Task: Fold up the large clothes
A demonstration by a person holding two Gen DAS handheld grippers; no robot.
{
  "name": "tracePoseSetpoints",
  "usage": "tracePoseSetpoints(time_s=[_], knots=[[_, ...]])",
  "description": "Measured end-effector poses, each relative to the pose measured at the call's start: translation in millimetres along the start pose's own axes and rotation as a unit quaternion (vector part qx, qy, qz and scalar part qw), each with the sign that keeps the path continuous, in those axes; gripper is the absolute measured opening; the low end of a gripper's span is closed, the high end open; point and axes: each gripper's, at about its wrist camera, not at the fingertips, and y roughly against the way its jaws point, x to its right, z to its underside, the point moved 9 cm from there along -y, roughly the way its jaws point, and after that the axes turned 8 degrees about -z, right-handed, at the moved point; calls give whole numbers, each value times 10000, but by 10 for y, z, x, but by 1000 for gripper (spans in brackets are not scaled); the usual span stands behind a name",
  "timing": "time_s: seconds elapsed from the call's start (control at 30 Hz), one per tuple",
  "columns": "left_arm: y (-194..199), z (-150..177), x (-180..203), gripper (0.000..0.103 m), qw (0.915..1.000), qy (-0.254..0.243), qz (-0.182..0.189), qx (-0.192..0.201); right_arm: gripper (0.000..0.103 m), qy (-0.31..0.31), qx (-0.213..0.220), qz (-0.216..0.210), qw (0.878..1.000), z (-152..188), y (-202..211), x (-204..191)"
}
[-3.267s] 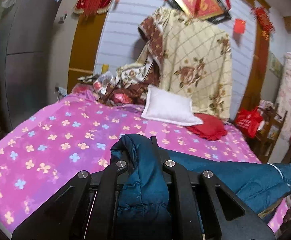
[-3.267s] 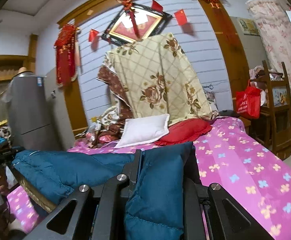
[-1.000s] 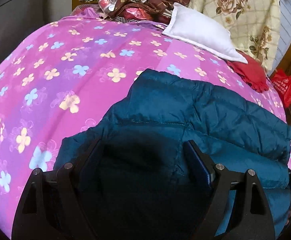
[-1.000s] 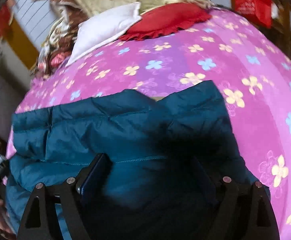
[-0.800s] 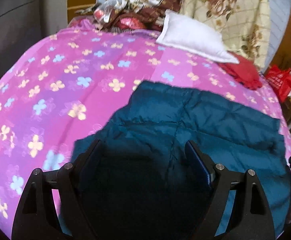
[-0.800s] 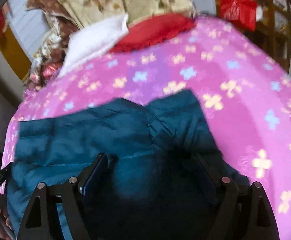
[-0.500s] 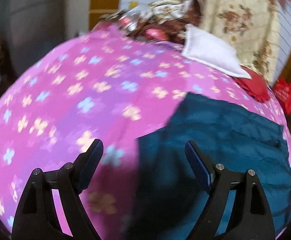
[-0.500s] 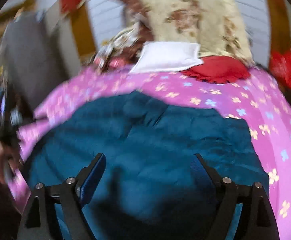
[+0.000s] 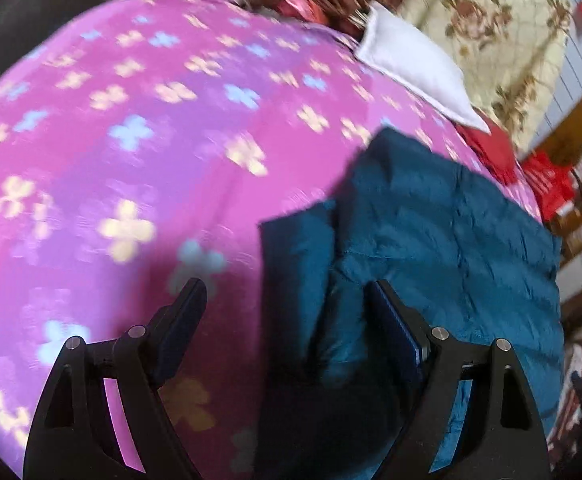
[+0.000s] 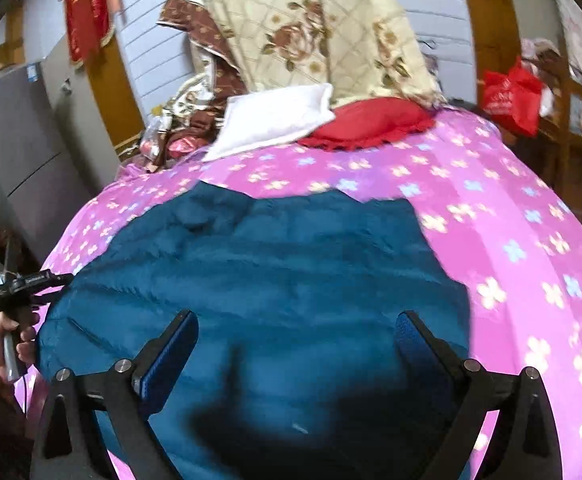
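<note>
A dark teal puffer jacket (image 10: 275, 280) lies spread flat on the pink flowered bed (image 10: 511, 216). In the left wrist view the jacket (image 9: 443, 232) fills the right half, with a folded edge or sleeve at its left side. My left gripper (image 9: 287, 300) is open and empty, hovering above that left edge. My right gripper (image 10: 295, 336) is open and empty, above the near middle of the jacket. The left gripper also shows at the far left of the right wrist view (image 10: 23, 284), held in a hand.
A white pillow (image 10: 275, 120) and a red cushion (image 10: 367, 122) lie at the head of the bed, below a hanging beige floral quilt (image 10: 311, 32). A grey fridge (image 10: 15, 140) stands left. A red bag (image 10: 511, 96) hangs on wooden shelves at the right.
Both grippers let go of the jacket and it now lies flat on the bed. Both have pulled back; the left has swung towards the jacket's left edge.
</note>
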Motion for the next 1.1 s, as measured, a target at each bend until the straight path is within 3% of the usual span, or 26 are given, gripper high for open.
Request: tracePoseSetpoints(time_s=[0.1, 0.2, 0.3, 0.57, 0.73, 0.8, 0.93, 1.0, 1.1], knots=[[-111, 13, 59, 84, 9985, 84, 458, -279, 98, -317, -268, 329, 9986, 151, -65, 306], [-109, 7, 118, 89, 9971, 11, 690, -314, 98, -634, -560, 281, 9960, 320, -120, 492], [-69, 56, 284, 89, 9921, -226, 1150, -440, 98, -598, -683, 211, 9956, 389, -172, 521], [-65, 98, 402, 86, 9928, -602, 1028, -144, 101, -624, -749, 76, 9952, 434, -150, 623], [-71, 116, 459, 67, 9929, -880, 798, 0, 101, -1257, 240, 160, 9917, 231, 307, 1048], [-59, 125, 470, 60, 9925, -968, 750, 57, 101, -1724, 691, -165, 9825, 198, 505, 1247], [-59, 138, 493, 58, 9923, -1092, 572, 148, 101, -2143, 976, -509, 9706, 130, 580, 1349], [-61, 143, 490, 59, 9924, -1096, 528, 186, 101, -1953, 841, -672, 9748, 69, 473, 1194], [-68, 142, 477, 63, 9929, -1075, 458, 238, 101, -1030, 441, -798, 9905, -30, 237, 739]])
